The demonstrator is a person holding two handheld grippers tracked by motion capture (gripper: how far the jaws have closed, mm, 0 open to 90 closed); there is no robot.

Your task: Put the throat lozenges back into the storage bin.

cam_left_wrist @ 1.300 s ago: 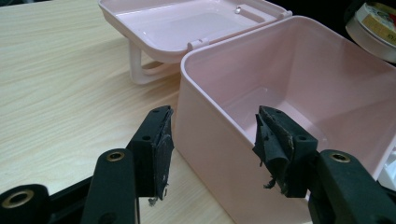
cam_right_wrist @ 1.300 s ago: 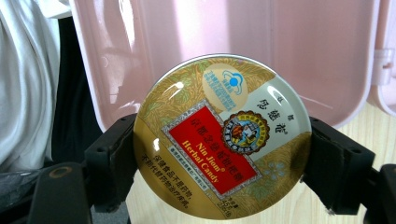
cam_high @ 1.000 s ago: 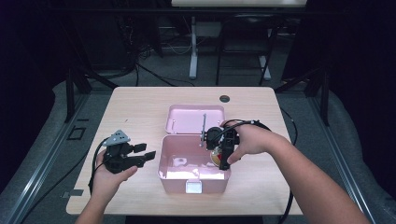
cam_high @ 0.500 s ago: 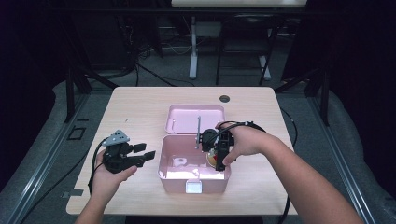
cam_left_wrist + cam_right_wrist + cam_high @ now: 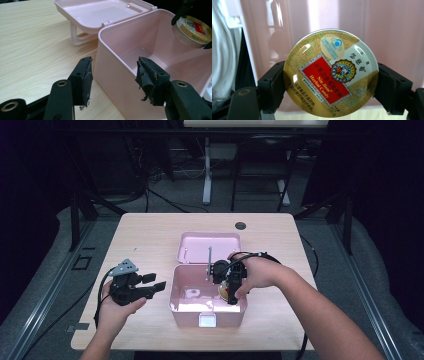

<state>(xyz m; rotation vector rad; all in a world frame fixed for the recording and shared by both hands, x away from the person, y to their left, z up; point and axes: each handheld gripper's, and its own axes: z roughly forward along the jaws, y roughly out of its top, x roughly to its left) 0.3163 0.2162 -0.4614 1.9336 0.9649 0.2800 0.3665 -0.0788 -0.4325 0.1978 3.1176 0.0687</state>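
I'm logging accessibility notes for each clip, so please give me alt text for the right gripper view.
A round gold candy tin with a red label reading Nin Jiom Herbal Candy is clamped at its sides between the two black jaws of the right gripper. Behind it rises the glossy inner wall of a pink plastic box.

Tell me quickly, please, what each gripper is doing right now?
Left gripper: open, holding nothing, beside the pink box.
Right gripper: shut on the round candy tin, inside the box.
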